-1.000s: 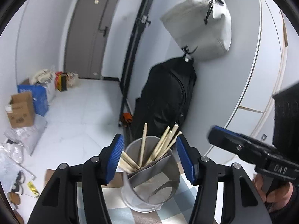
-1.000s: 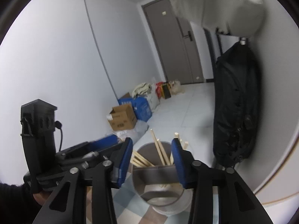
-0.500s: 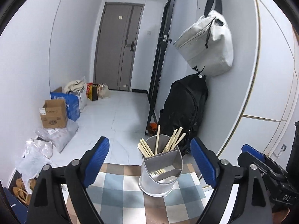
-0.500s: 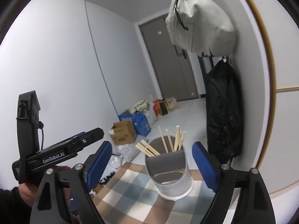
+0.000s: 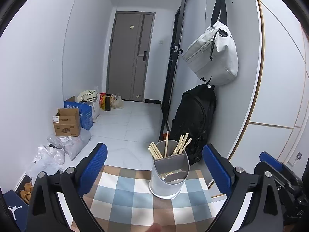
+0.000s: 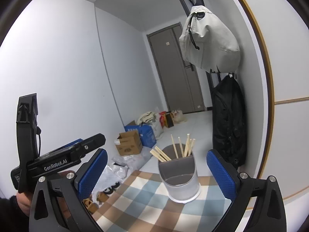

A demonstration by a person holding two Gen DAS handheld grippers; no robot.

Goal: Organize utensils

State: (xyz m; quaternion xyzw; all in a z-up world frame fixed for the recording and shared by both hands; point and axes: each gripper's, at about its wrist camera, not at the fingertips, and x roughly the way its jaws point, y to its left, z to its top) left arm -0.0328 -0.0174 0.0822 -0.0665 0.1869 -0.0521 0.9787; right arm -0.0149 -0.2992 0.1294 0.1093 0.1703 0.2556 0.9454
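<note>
Left wrist view: the left gripper (image 5: 154, 166) has just been spreading its blue-padded jaws, which stand wide apart with nothing pressed between them. The grey utensil holder (image 5: 169, 176) stands upright beyond them on the checked tablecloth (image 5: 125, 203), wooden chopsticks (image 5: 168, 148) bunched in its rear compartment. In the right wrist view the right gripper (image 6: 156, 172) has likewise just been opening and grips nothing, with the holder ahead.
</note>
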